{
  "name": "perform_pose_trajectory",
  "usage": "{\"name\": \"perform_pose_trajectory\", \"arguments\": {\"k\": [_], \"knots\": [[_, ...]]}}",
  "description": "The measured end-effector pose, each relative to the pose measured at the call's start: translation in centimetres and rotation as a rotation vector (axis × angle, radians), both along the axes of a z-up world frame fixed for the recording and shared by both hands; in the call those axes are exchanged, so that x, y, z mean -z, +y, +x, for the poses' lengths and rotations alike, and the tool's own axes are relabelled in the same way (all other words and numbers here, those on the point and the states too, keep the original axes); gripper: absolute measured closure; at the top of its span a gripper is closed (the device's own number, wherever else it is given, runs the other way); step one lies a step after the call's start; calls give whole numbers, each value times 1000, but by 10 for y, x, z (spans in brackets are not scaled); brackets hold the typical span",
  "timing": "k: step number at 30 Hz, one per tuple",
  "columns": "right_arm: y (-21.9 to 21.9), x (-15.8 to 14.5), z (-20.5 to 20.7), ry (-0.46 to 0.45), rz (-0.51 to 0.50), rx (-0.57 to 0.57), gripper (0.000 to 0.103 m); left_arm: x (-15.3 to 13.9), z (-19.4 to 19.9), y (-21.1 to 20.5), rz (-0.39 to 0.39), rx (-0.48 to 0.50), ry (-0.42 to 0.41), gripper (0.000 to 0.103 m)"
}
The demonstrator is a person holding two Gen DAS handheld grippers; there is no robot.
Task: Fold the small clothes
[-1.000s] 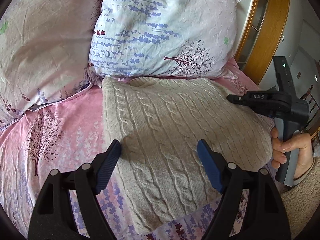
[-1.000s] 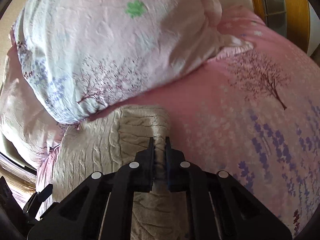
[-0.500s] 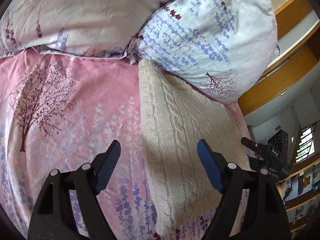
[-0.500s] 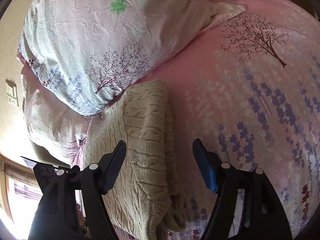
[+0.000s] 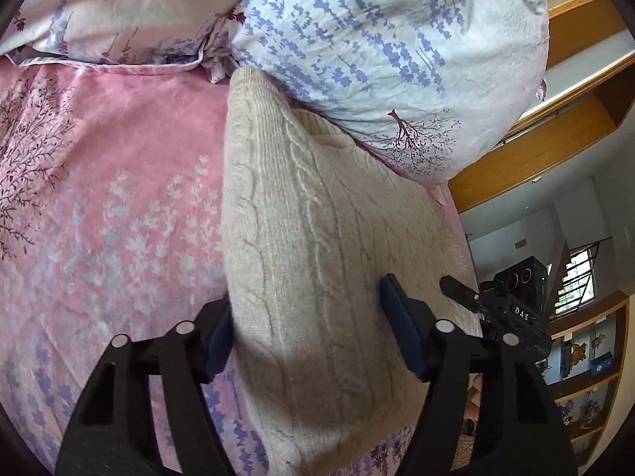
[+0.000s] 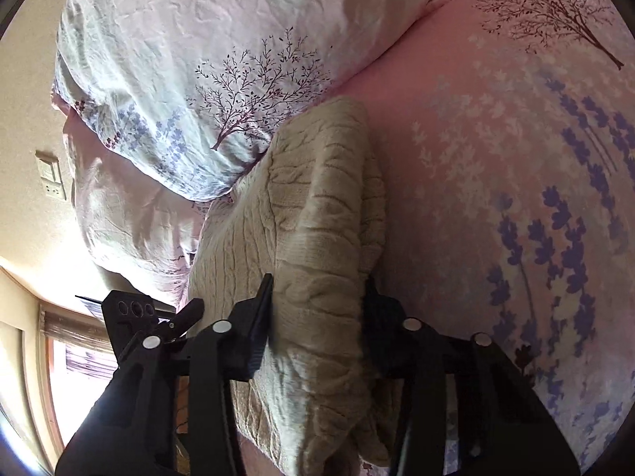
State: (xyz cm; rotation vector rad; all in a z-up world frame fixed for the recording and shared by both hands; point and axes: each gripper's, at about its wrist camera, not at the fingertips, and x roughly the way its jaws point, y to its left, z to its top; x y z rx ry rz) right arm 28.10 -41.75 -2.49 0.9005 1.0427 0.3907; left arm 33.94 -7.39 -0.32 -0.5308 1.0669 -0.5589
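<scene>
A cream cable-knit sweater lies folded on the pink floral bedsheet, its far end tucked against the nearer of two pillows. Both grippers straddle its near end. The left gripper stands about half open with its jaws closing; the sweater's left edge lies between them, the left pad just at the knit's edge and the right pad resting on top, not yet pinching. The right gripper is narrower, its jaws also closing around a thick bundle of the folded layers on the sweater's right side; the pads look close to the knit or just touching, and no firm squeeze shows yet.

The step in hand seems to be taking hold of the near end for another fold. To do it well, each claw should bite all the layers at once — a grip on the top layer alone would likely peel the earlier fold open. The two grips should sit level with each other, and the lift should stay low so the bulky knit does not slump.

Counted: one sweater, two grippers, two pillows — a whitish one with lavender sprigs and a pinker one far left — and one bedsheet.
</scene>
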Motion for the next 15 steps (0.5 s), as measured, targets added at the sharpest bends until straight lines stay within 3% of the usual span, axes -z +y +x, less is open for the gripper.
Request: {"name": "perform_pose_trajectory", "arguments": {"k": [3, 10, 15], "knots": [[6, -7, -7, -45, -3, 13, 69, -2, -2, 8, -69, -7, -13, 64], [70, -64, -9, -222, -114, -80, 73, -33, -36, 49, -55, 10, -111, 67], [126, -60, 5, -264, -165, -166, 73, -36, -55, 116, -36, -73, -124, 66]]}}
